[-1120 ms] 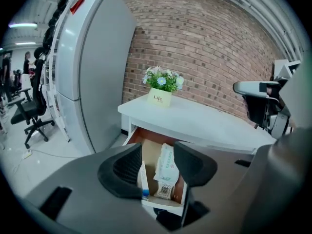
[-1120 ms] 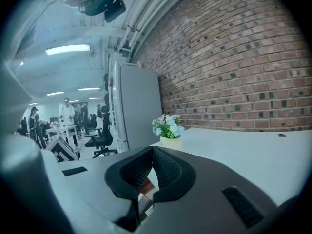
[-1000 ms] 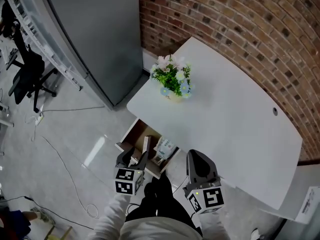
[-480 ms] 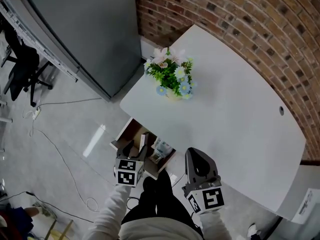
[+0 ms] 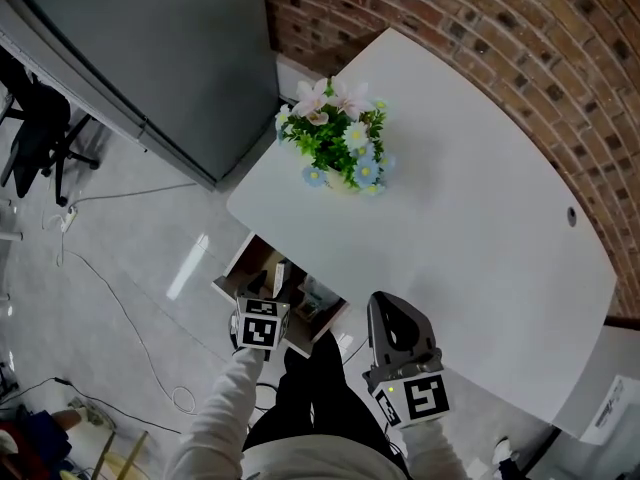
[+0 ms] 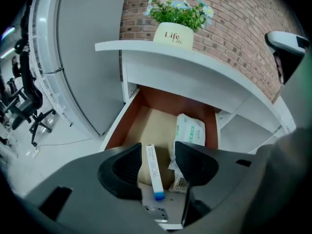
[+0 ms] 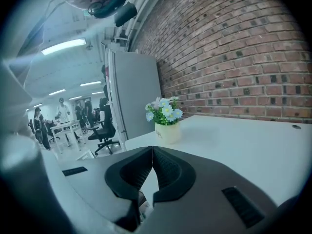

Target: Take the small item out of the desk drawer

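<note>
The desk drawer point(image 5: 238, 268) stands pulled out under the white desk point(image 5: 460, 248). In the left gripper view a slim white box with a blue end point(image 6: 152, 172) lies on the drawer's point(image 6: 117, 128) cardboard floor, next to a white packet point(image 6: 190, 130). My left gripper point(image 6: 157, 164) hovers over the drawer's front; its jaws are opening and the slim box shows in the gap, untouched by the pads. In the head view the left gripper point(image 5: 266, 296) hides part of the drawer. My right gripper point(image 5: 392, 320) hangs beside the desk edge, jaws point(image 7: 152, 167) shut and empty.
A potted flower plant point(image 5: 340, 153) stands on the desk's left corner above the drawer. A brick wall point(image 5: 520, 48) runs behind the desk and a grey cabinet point(image 5: 150, 48) stands to the left. Cables point(image 5: 110, 298) trail on the floor; an office chair point(image 5: 35, 138) is at far left.
My left gripper has moved forward over the open drawer, covering more of it in the head view. The right gripper has held its place.
</note>
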A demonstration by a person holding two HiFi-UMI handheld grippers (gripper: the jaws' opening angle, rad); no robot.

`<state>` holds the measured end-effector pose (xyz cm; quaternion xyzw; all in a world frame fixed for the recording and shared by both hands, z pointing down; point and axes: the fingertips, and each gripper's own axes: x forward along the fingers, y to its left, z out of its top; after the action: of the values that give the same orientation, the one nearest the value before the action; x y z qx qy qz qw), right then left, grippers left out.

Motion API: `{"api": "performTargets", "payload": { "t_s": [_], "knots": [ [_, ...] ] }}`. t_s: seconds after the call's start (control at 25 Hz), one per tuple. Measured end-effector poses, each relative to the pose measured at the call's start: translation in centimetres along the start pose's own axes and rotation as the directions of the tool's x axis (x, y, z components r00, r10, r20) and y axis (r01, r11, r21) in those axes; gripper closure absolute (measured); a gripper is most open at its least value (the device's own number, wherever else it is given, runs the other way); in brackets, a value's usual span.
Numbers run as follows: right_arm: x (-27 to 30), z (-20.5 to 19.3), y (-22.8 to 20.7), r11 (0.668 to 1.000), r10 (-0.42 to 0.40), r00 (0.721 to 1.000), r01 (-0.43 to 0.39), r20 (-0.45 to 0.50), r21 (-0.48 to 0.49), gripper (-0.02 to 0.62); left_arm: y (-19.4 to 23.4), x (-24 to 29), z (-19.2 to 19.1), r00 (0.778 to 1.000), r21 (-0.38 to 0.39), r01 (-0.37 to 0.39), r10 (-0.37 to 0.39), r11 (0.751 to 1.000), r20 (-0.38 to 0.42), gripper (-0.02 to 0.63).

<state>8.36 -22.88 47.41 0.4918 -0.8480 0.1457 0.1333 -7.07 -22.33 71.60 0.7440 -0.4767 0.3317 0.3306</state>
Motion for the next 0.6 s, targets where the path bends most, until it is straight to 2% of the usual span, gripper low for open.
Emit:
{"api": "performTargets", "payload": {
  "t_s": [0.32,0.6],
  "knots": [
    [0.8,-0.9,-0.6,1.0,0.005,1.0,-0.004,-0.027,0.017,0.568,0.9,4.2,-2.5,0.994,-0.028,-0.019,0.016,0.999,-0.104,0.382],
    [1.8,-1.4,-1.4,1.0,0.01,0.999,-0.008,-0.043,0.026,0.568,1.5,6.7,-3.7,0.979,-0.04,-0.017,0.009,0.999,-0.206,0.382]
  ]
}}
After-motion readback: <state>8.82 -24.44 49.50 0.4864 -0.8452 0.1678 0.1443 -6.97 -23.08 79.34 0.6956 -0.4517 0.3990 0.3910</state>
